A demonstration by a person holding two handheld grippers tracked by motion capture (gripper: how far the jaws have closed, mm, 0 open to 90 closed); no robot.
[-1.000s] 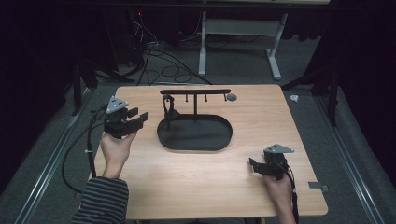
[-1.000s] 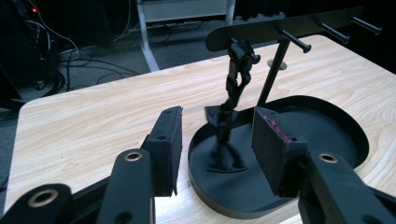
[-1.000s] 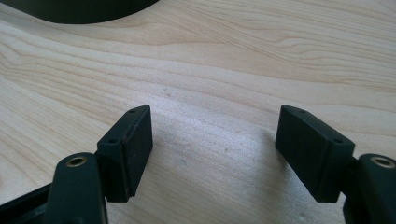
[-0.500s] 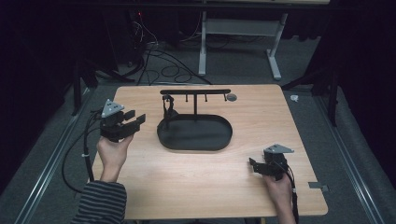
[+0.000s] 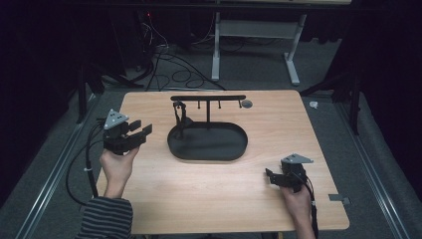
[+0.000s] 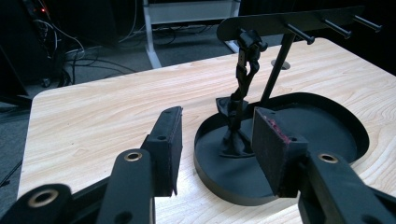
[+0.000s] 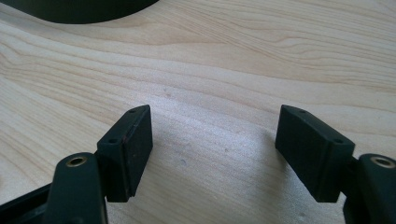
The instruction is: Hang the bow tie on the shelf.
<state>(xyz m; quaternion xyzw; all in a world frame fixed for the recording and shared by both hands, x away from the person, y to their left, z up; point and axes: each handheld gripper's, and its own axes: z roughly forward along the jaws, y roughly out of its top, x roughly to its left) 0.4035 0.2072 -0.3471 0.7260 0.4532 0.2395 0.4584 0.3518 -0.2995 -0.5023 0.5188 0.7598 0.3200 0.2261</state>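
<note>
Left gripper point(image 5: 140, 132) jaws spread, empty, aimed at the black strap point(image 6: 243, 88) hanging on the stand's point(image 5: 208, 98) peg. Right gripper point(image 5: 270, 177) jaws spread, empty, over the table point(image 5: 209, 189).

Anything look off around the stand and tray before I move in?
Mostly tidy. One oddity: a black strap-like item hangs from the rack by its leftmost peg and slumps crumpled into the oval tray. Both grippers are open and empty.

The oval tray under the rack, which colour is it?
Black, matte; the oval tray shows best in the left gripper view.
</note>
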